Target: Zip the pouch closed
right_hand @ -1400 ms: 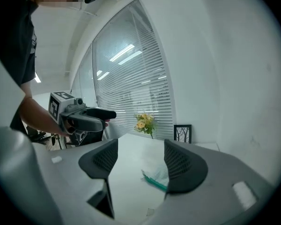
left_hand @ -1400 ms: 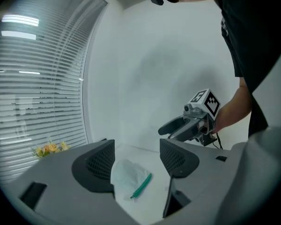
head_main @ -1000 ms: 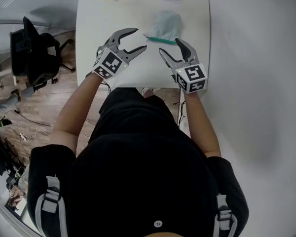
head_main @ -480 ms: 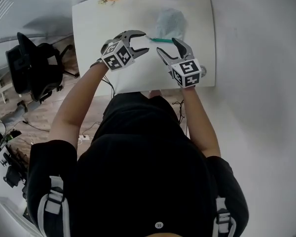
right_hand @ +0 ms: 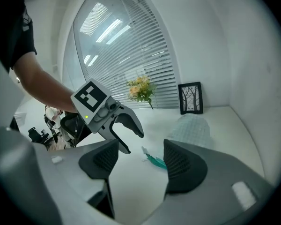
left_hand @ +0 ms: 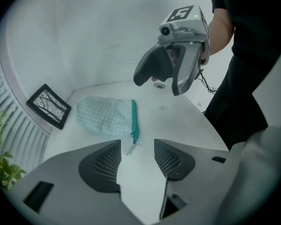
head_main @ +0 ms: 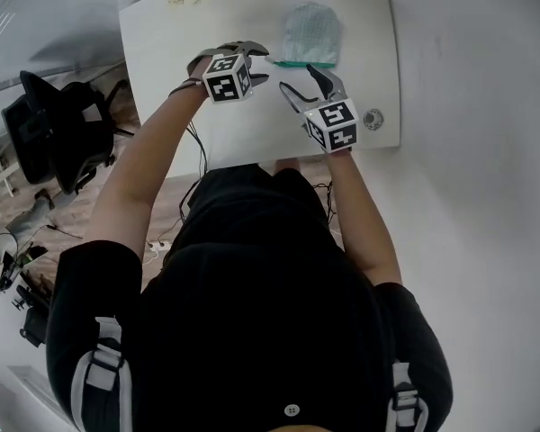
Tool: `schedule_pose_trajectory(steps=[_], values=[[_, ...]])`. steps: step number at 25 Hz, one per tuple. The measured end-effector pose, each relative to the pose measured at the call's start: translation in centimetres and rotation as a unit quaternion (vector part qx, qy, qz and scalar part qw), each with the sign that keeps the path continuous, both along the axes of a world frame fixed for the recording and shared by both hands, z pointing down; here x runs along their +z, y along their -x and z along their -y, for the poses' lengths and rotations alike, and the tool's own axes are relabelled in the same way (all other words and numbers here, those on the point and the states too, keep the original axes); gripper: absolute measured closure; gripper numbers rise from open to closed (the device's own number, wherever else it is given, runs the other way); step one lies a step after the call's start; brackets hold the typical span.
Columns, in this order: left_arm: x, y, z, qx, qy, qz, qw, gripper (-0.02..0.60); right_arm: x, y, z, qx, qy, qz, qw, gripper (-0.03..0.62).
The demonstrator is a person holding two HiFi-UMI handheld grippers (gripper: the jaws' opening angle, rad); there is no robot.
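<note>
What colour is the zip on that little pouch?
Teal. The zip shows best in the left gripper view.

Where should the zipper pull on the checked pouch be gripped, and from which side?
Grip the zipper pull, which sticks out flat beyond the end of the teal zipper, clear of the pouch. Probably come from above, at that free end.

Cloth pouch [head_main: 311, 32], smooth matt tbl [head_main: 166, 57]
</note>
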State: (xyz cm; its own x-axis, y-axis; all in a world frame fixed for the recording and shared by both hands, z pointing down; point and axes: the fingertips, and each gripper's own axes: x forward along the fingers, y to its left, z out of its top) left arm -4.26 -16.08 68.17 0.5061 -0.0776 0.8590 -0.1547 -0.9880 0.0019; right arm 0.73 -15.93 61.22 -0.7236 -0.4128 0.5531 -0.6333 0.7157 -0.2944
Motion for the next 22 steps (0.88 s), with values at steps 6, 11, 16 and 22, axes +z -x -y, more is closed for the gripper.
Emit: schedule_pose_trajectory(steps=[6, 11, 16, 22], values=[[2.0, 0.1, 1.1, 0.042, -0.001, 0.041, 0.9983, 0.381, 0.8, 0.4, -0.2, 0.004, 0.008, -0.006, 1.000, 0.283], [3.4, -0.2, 1.2, 0.067, 0.003, 0.068, 0.9954, 0.407, 1.2, 0.5, -0.2, 0.010, 0.011, -0.004, 1.000, 0.284], [4.5, -0.7, 0.8, 0.089, 0.004, 0.080, 0.9928, 0.433, 1.4, 0.6, 0.0, 0.013, 0.012, -0.002, 1.000, 0.284], [5.2, -1.3, 1.2, 0.090, -0.006, 0.084, 0.9923, 0.494, 1.5, 0.2, -0.1, 0.020, 0.015, 0.002, 1.000, 0.286]])
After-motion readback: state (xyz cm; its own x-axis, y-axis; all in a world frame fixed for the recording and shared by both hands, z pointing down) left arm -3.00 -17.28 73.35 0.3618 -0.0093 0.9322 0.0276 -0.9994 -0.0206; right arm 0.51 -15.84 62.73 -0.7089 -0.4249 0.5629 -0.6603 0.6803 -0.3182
